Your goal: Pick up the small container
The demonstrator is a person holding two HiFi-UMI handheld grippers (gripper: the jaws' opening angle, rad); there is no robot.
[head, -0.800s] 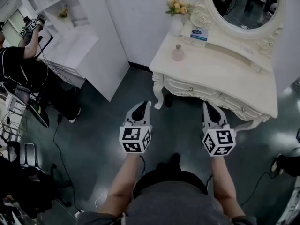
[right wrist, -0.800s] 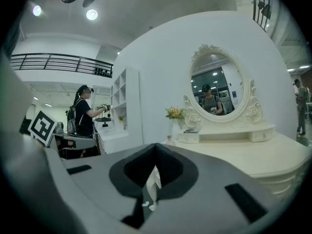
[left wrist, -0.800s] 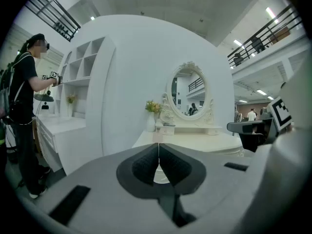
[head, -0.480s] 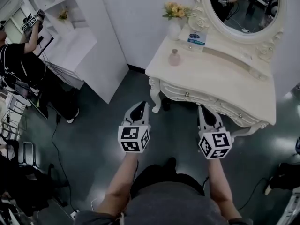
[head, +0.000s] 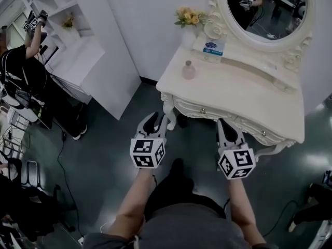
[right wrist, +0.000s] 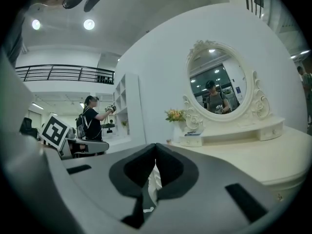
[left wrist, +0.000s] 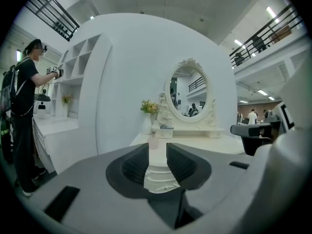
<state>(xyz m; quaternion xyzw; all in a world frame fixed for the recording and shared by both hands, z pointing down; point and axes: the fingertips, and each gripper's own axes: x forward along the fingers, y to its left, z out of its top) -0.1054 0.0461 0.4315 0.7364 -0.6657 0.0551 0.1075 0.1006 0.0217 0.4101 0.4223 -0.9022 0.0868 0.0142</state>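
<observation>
The left grey two-jaw gripper (head: 154, 119) has its jaws apart by a narrow gap. Nothing sits between them, and only the table's carved front shows through the gap. The right grey two-jaw gripper (head: 226, 126) has its jaw tips meeting and is empty. Both are held side by side, about level, on bare forearms (head: 136, 201) reaching forward over the dark green floor (head: 104, 154), close to the front of the cream ornate dressing table (head: 244, 92).

The small pale pink container (head: 188, 70) stands upright on the table's left rear part, near the white vase of yellow flowers (head: 189, 21) and well apart from both grippers. It is too small to make out its cap or detail. The oval mirror (head: 264, 7) is cut off at the top edge.
</observation>
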